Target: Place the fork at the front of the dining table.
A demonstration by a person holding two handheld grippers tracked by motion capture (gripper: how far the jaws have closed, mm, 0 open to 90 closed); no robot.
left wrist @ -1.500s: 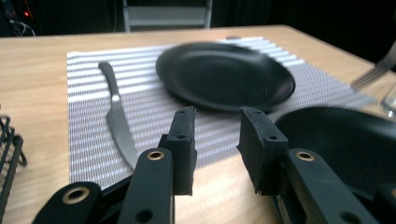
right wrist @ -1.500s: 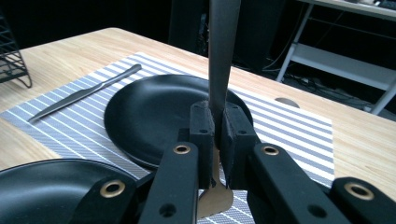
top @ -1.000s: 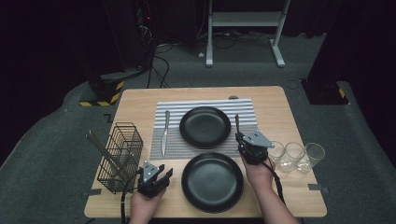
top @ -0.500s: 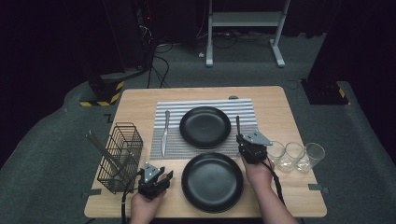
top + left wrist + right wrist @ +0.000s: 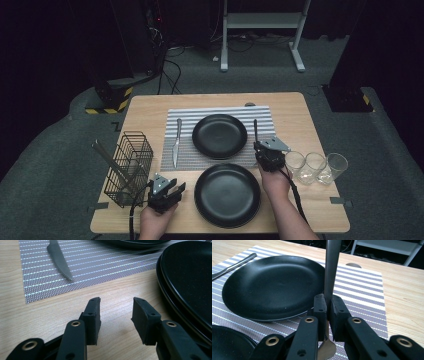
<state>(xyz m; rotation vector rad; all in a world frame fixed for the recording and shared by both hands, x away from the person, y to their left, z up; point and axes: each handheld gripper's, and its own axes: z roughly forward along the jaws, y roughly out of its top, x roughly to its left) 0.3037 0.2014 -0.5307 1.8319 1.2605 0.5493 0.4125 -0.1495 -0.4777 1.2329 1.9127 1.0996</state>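
Right now, held item: metal utensil (image 5: 332,270), handle pointing away, over right edge of striped placemat (image 5: 260,116), just beside far black plate (image 5: 220,136); which kind of utensil, cannot tell.
right gripper (image 5: 327,306): fingers clamped tight on the utensil's neck, wider metal end below the pads.
left gripper (image 5: 116,312): fingers partly apart, nothing between them, low over bare worktop (image 5: 150,107), just left of near black plate (image 5: 227,194).
knife (image 5: 176,141): flat on placemat's left side, apart from far plate.
wire basket (image 5: 129,167): worktop's left edge, a utensil handle sticking out.
glasses (image 5: 316,167): three in a row, right of right gripper.
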